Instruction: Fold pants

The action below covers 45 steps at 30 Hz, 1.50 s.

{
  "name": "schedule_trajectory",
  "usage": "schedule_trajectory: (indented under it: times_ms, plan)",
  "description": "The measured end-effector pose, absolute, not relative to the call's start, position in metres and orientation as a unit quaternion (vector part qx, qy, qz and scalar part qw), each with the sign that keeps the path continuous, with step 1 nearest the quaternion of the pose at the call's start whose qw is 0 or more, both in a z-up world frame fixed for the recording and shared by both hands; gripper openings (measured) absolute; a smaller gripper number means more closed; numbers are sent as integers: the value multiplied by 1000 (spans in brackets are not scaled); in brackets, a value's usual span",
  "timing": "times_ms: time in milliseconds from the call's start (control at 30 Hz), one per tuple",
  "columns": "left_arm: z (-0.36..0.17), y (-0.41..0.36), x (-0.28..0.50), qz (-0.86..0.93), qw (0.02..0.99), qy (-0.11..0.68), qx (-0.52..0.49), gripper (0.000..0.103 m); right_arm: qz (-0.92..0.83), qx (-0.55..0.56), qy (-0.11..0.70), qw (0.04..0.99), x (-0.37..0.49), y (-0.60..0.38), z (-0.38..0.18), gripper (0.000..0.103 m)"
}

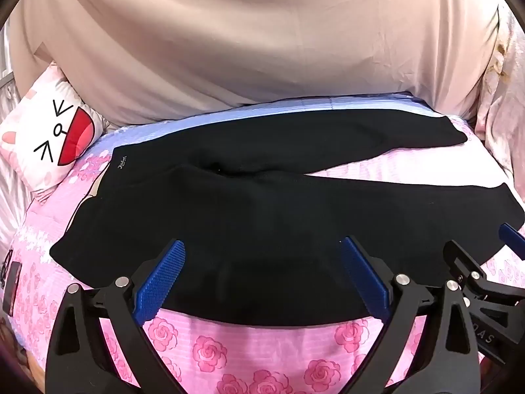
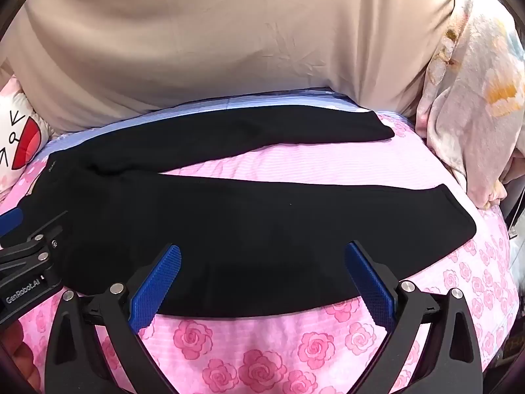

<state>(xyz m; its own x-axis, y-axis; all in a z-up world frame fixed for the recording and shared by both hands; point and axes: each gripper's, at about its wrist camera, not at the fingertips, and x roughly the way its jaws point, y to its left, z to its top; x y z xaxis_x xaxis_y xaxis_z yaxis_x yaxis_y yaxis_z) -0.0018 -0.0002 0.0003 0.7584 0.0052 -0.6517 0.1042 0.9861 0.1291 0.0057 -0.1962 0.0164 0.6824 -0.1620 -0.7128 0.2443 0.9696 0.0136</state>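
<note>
Black pants [image 1: 262,210] lie spread flat on a pink rose-print bed cover [image 1: 262,354], waist to the left and the two legs splayed apart to the right. They also show in the right wrist view [image 2: 246,223]. My left gripper [image 1: 262,246] is open, its blue pads over the near edge of the nearer leg by the waist end. My right gripper [image 2: 262,251] is open over the near edge of the nearer leg, further toward the hem. Neither holds cloth. The right gripper also shows in the left wrist view [image 1: 485,272].
A beige curtain or sheet [image 1: 262,49] hangs behind the bed. A white cartoon-face pillow [image 1: 52,138] lies at the left. A crumpled floral blanket [image 2: 469,105] is piled at the right. A pale blue striped band [image 1: 262,111] runs along the far edge.
</note>
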Motion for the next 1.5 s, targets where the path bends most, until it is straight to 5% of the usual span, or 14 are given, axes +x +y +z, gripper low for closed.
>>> schedule_trajectory:
  times_ms: [1500]
  plan:
    - [-19, 2, 22, -24, 925, 371, 74, 94, -105, 45, 393, 913, 29, -187, 8, 98]
